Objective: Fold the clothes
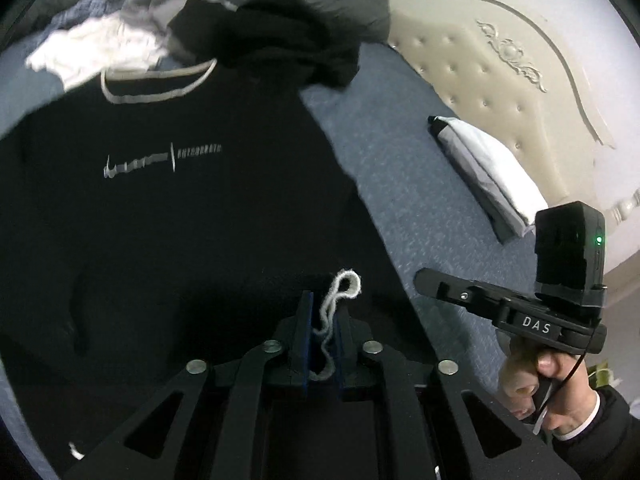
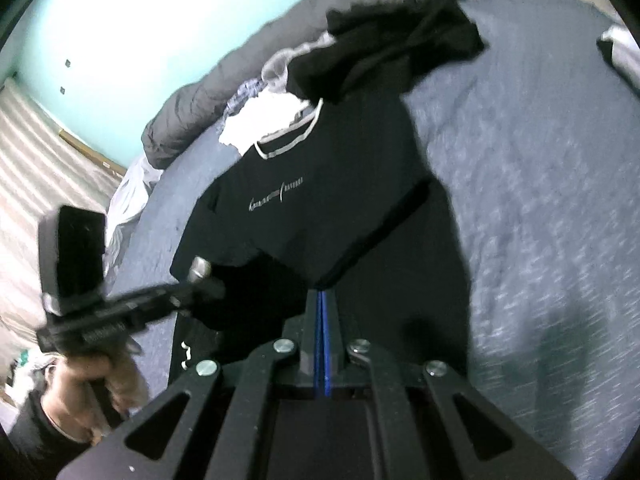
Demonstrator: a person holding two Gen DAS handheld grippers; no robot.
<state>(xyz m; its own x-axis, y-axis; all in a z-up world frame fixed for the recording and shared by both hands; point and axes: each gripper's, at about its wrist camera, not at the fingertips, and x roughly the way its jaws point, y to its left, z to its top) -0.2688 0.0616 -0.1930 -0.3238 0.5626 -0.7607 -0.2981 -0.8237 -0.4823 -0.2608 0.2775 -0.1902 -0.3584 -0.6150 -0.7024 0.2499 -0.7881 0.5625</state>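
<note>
A black T-shirt (image 1: 180, 208) with a pale collar trim and a small chest print lies spread on the blue bed (image 1: 400, 168). In the left wrist view my left gripper (image 1: 324, 304) hovers over its lower part. Its jaws stand a narrow gap apart, with a loose strand of white yarn (image 1: 344, 284) hanging between them. My right gripper (image 1: 420, 278) reaches the shirt's right edge. In the right wrist view the right gripper (image 2: 322, 294) is shut where a raised fold of the T-shirt (image 2: 300, 220) runs into its tips. The blurred left gripper (image 2: 200, 272) sits at the shirt's left side.
Unfolded clothes lie heaped beyond the collar, a black garment (image 1: 288, 36) and a white one (image 1: 100, 56). A folded white and grey garment (image 1: 488, 172) rests near the cream padded headboard (image 1: 500, 60). A grey duvet (image 2: 192, 112) is rolled along the far edge of the bed.
</note>
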